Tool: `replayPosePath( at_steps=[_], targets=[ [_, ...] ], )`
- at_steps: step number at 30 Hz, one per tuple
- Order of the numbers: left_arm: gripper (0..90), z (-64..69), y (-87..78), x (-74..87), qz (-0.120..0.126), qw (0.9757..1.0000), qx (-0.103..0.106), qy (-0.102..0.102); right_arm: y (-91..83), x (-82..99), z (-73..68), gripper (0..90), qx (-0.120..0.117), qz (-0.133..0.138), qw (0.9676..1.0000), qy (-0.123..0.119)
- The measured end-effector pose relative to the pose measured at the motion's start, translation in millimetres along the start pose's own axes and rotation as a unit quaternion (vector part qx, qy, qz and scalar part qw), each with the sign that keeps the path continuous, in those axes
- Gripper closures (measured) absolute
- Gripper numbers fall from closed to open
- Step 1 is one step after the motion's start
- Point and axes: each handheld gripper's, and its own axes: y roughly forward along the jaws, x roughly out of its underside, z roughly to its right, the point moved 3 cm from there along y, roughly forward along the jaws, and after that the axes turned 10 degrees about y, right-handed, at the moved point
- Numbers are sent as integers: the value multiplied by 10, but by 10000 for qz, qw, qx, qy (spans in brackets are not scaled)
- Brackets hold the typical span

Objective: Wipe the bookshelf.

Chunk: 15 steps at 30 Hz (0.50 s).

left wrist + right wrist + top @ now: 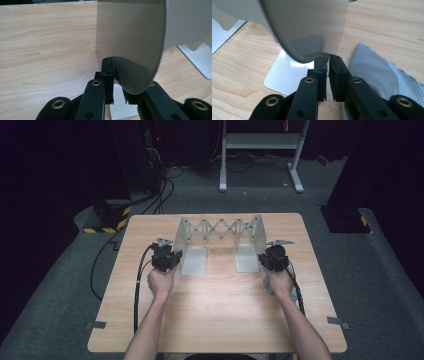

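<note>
A silver metal rack with a scissor lattice (pixel 220 227) stands on the far half of the wooden table (pixel 220 320), an upright end plate on each side and two flat feet (pixel 195 260) pointing toward me. My left gripper (pixel 172 256) is shut on the edge of the left end plate (pixel 184 237). In the left gripper view the jaws (pixel 116 82) clamp the rounded plate (pixel 130 37), and the right jaw is partly hidden behind it. My right gripper (pixel 262 257) is shut on the right end plate (pixel 257 237); its jaws (pixel 329 61) pinch the curved plate edge (pixel 307 25).
A crumpled grey cloth (pixel 267 285) lies on the table under my right hand, and again beside the right jaws as the cloth (pixel 374 72). Cables trail from both grippers toward the near table edge. A white desk frame (pixel 260 142) stands on the floor beyond.
</note>
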Motion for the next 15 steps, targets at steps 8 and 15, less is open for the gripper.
replayPosePath(
  at_steps=[8, 15],
  targets=[
    [780, -21, -22, 6, 28, 10000, 62, -19, -2, -19, -4, 758, -177, 109, 9998, 5],
    [623, -41, -95, 46, 129, 9998, 127, -46, -204, 86, -43, 645, -298, 423, 9984, -220]
  ],
)
